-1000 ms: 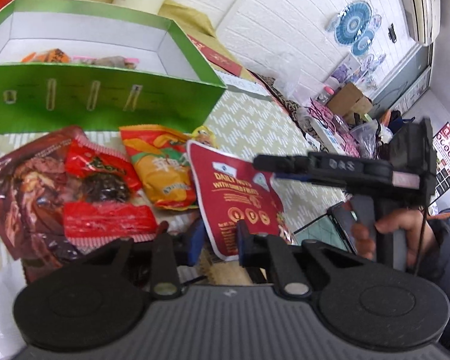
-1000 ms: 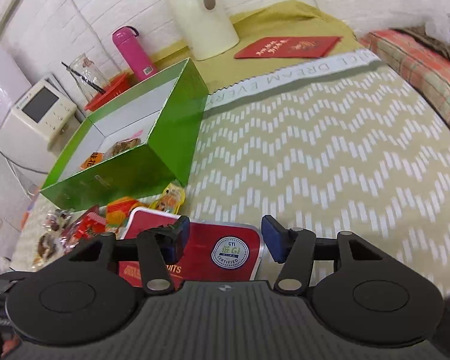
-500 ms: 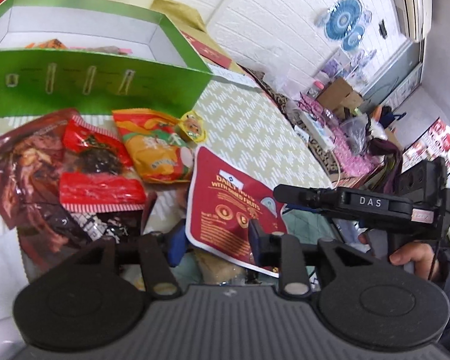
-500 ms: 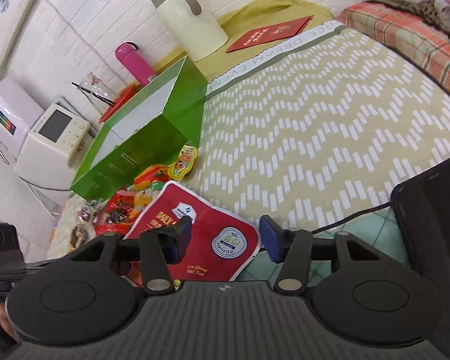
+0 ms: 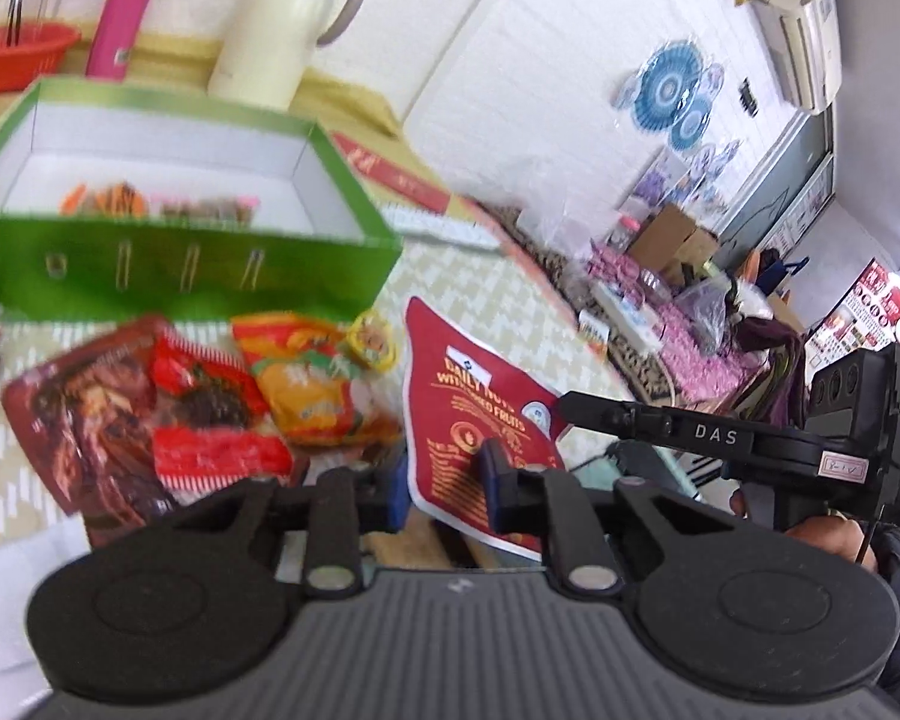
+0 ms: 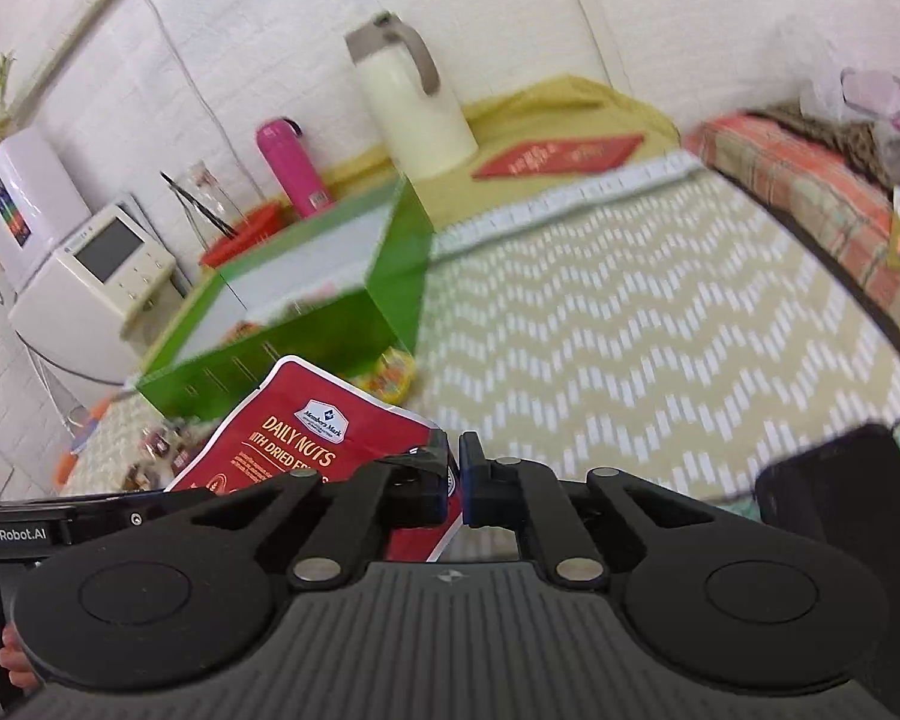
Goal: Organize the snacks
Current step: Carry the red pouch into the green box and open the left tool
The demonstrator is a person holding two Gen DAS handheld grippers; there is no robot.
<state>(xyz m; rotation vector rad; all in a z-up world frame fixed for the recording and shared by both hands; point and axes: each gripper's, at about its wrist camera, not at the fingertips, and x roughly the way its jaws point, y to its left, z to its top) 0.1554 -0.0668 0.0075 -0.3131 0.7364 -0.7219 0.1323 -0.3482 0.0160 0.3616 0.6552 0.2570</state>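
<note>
Nut pouch: the red "Daily Nuts with Dried Fruits" pouch (image 5: 468, 396) is raised off the table (image 6: 660, 312) and tilted, in front of the green box (image 5: 180, 276), between the two hand-held grippers.
Right hand-held gripper (image 6: 455, 474): its jaws have just closed and now pinch the pouch's right-hand edge, pads almost meeting on it.
Left hand-held gripper (image 5: 444, 480): its jaws have just been closing. A gap remains, with the pouch's lower left corner in it. Whether the pads press on it cannot be told.
Green box: open-topped and white inside, with a few snacks (image 5: 150, 204) along its floor.
Loose snacks: a dark red packet (image 5: 84, 420), a bright red packet (image 5: 210, 420), an orange packet (image 5: 306, 384) and a small yellow packet (image 5: 372, 345) lie on the table just before the box, left of the pouch.
Behind the box: a cream thermos jug (image 5: 276, 18) and a pink bottle (image 5: 120, 6).
</note>
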